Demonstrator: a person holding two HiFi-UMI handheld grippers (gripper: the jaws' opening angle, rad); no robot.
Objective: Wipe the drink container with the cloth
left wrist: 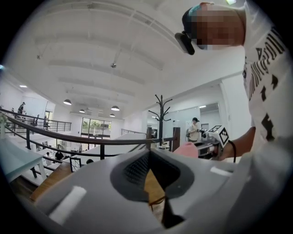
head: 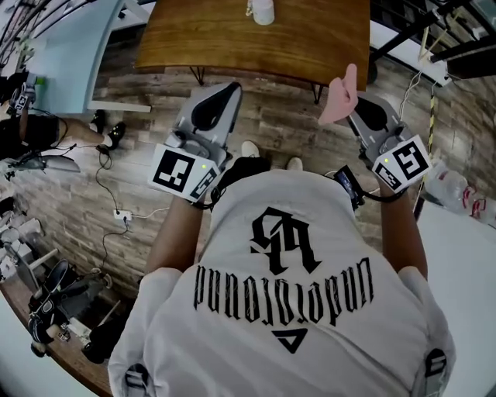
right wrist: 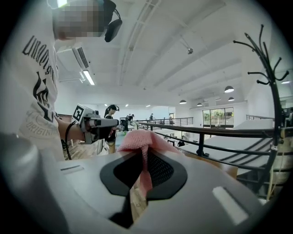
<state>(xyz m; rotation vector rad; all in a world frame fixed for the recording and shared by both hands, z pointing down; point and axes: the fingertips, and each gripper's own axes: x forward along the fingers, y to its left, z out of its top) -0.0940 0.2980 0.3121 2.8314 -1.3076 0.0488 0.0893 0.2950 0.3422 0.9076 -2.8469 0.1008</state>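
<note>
A white drink container stands at the far edge of a wooden table, well ahead of both grippers. My right gripper is shut on a pink cloth; in the right gripper view the cloth bunches above the closed jaws and a strip of it hangs between them. My left gripper is shut with nothing in it; its jaws meet in the left gripper view. Both grippers are held level in front of the person's chest, short of the table. The pink cloth also shows at the right of the left gripper view.
Wood-plank floor lies between me and the table. Cables and a power strip run along the floor at left, near a pair of shoes and a pale desk. A white surface is at right. A coat rack stands beyond a railing.
</note>
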